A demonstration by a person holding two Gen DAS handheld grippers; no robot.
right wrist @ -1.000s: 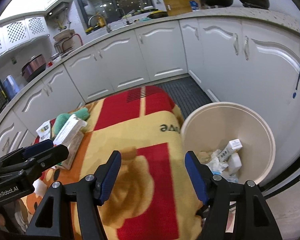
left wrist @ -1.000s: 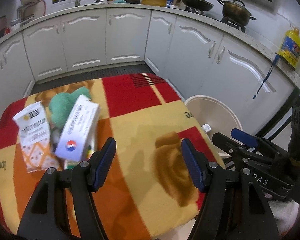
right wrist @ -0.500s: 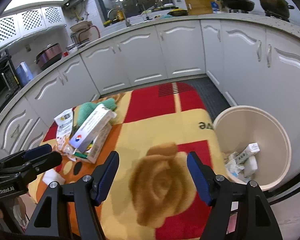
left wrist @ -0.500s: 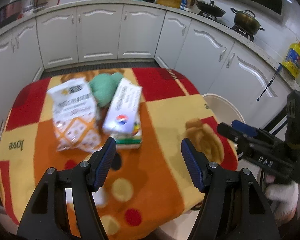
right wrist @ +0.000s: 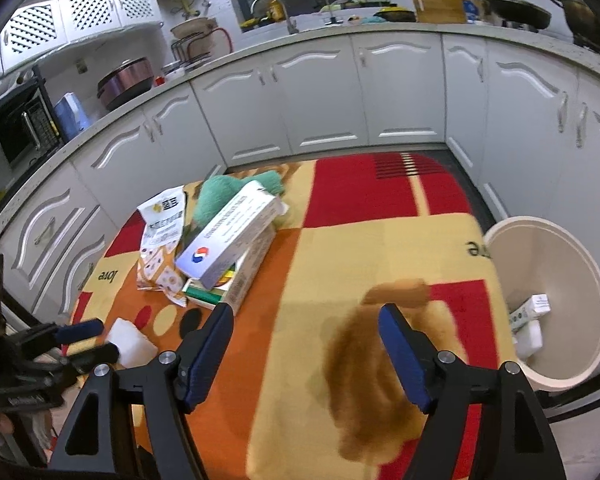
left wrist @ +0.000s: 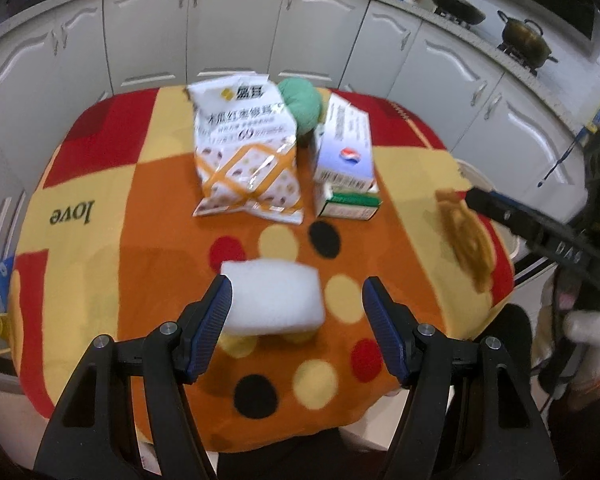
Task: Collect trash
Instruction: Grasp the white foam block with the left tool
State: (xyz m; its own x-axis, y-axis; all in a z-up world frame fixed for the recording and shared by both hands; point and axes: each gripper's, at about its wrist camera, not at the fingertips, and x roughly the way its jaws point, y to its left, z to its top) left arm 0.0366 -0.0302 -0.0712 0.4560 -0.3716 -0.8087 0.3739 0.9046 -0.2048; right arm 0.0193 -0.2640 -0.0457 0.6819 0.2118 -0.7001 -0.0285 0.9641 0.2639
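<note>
Both grippers had swung away from the bin (right wrist: 580,280) toward the trash pile since the earlier frames. Left gripper (left wrist: 296,312) hung with jaws apart over a white foam block (left wrist: 274,296), not gripping it. Right gripper (right wrist: 306,344), jaws opening and empty, hovered above the blanket (right wrist: 360,248). Beyond the block lay a snack bag (left wrist: 244,152), stacked boxes (left wrist: 346,152) and a green cloth (left wrist: 302,100).
</note>
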